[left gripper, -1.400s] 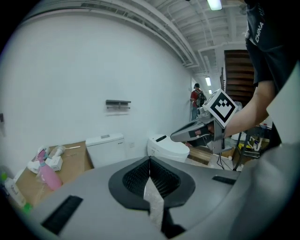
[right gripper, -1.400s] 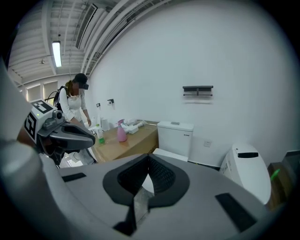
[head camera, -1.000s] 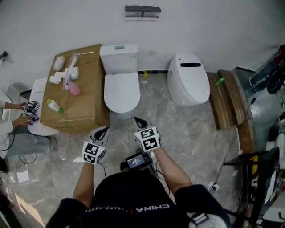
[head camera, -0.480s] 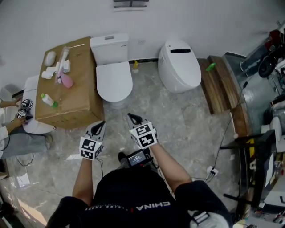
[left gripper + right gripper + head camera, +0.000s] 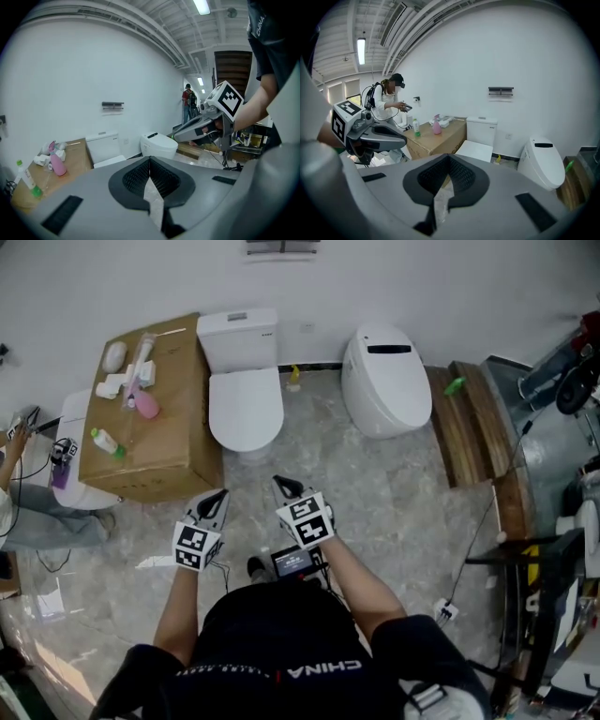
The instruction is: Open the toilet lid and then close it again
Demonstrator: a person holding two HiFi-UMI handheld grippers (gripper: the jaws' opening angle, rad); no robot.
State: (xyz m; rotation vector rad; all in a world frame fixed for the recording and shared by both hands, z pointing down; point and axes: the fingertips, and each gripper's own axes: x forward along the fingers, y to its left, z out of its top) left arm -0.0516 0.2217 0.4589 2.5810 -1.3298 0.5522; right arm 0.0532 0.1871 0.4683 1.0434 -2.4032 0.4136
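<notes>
A white toilet (image 5: 246,407) with its lid down and a square tank stands against the far wall, and it also shows as the toilet (image 5: 105,147) and the toilet (image 5: 480,140) in the two gripper views. My left gripper (image 5: 217,497) and right gripper (image 5: 282,486) hover side by side over the marble floor, a short way in front of the bowl. Both point toward it. Each has its jaws shut with nothing between them, as the left gripper (image 5: 150,161) and right gripper (image 5: 449,159) show in their own views. Neither touches the toilet.
A cardboard box (image 5: 150,418) carrying bottles and small items stands left of the toilet. An oval white toilet (image 5: 389,381) sits to its right, with wooden planks (image 5: 473,432) beyond. A person (image 5: 389,101) stands at the far left. Cables and metal frames (image 5: 525,587) crowd the right side.
The head view has shifted, and the toilet now sits a little higher in the picture, farther from the gripper tips. Both grippers have stayed shut and side by side. The person at the left has shifted.
</notes>
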